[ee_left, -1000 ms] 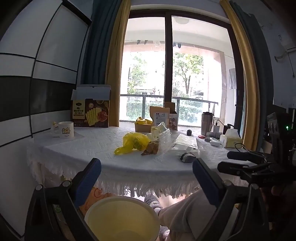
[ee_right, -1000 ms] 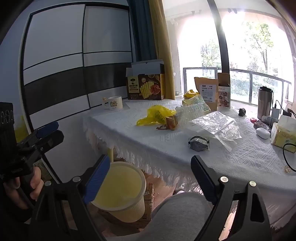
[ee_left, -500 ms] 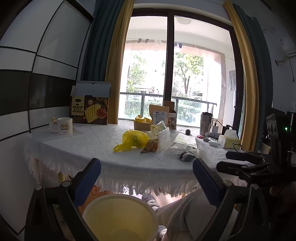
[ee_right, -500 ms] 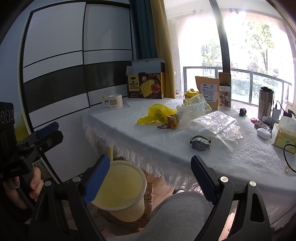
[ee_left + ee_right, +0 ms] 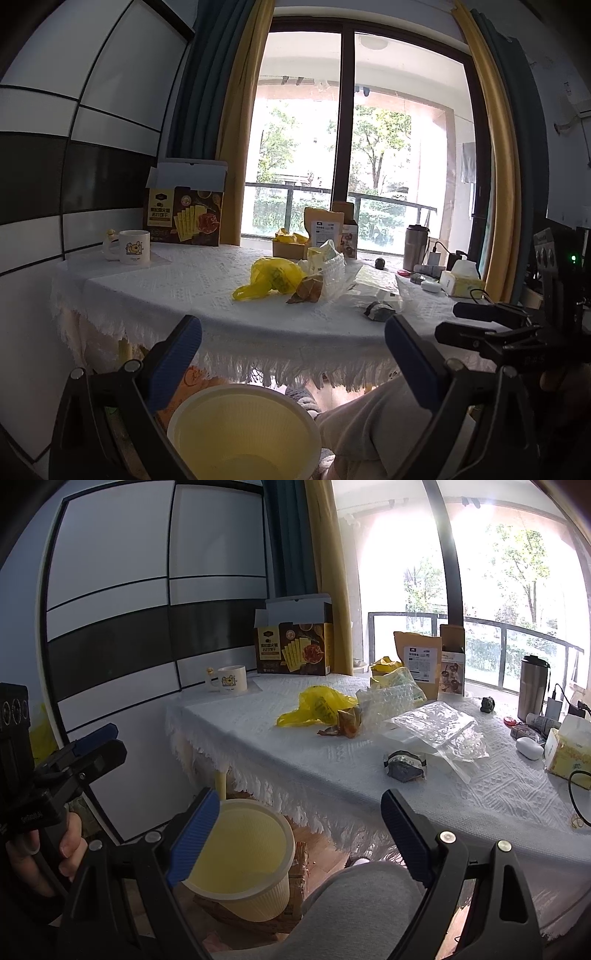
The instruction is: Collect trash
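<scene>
Left gripper [image 5: 291, 354]: fingers spread apart, empty, held below the table edge above the yellow bin [image 5: 243, 432]. Right gripper [image 5: 299, 834]: fingers likewise apart, empty, over the person's grey-clad knee [image 5: 362, 897]; the bin stands on the floor just left of it.

Table [image 5: 295, 753]: white lace cloth with fringed edge. Trash lies near its middle: yellow plastic bag [image 5: 317, 707], brown wrapper [image 5: 345, 723] touching it, bubble wrap [image 5: 391, 698], clear plastic bags [image 5: 436, 725], and a dark wrapper [image 5: 404, 766] nearest the edge.

Room: black-and-white panelled wall, yellow curtain, balcony window. Box [image 5: 293, 653] and pouch [image 5: 419, 661] print is too small to read.
</scene>
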{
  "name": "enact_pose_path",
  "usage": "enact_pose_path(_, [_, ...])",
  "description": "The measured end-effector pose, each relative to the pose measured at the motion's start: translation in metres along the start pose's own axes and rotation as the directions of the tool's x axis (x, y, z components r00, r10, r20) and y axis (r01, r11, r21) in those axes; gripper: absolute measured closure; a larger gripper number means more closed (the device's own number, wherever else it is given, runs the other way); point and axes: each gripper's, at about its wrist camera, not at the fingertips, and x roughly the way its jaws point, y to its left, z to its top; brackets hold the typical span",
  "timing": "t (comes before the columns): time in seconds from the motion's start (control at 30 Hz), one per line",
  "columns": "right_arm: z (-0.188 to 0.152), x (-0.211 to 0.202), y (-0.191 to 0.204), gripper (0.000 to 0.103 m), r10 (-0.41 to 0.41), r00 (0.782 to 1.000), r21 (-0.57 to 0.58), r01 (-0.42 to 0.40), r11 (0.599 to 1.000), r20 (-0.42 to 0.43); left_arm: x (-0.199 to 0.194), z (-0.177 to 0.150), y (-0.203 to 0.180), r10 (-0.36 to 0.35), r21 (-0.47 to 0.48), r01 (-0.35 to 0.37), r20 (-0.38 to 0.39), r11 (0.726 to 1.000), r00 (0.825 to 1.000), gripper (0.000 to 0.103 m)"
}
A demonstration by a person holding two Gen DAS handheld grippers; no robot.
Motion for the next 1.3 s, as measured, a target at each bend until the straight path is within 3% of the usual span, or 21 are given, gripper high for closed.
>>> enact_pose_path(1.3, [0.0041,-0.0029,0.0025,0.015,0.000,1.000,-0.008,0.000,1.000,0.002,-0.0031,0.0005,0.0036,-0.010,-0.002,0.010,0.002,1.000,1.000,0.003])
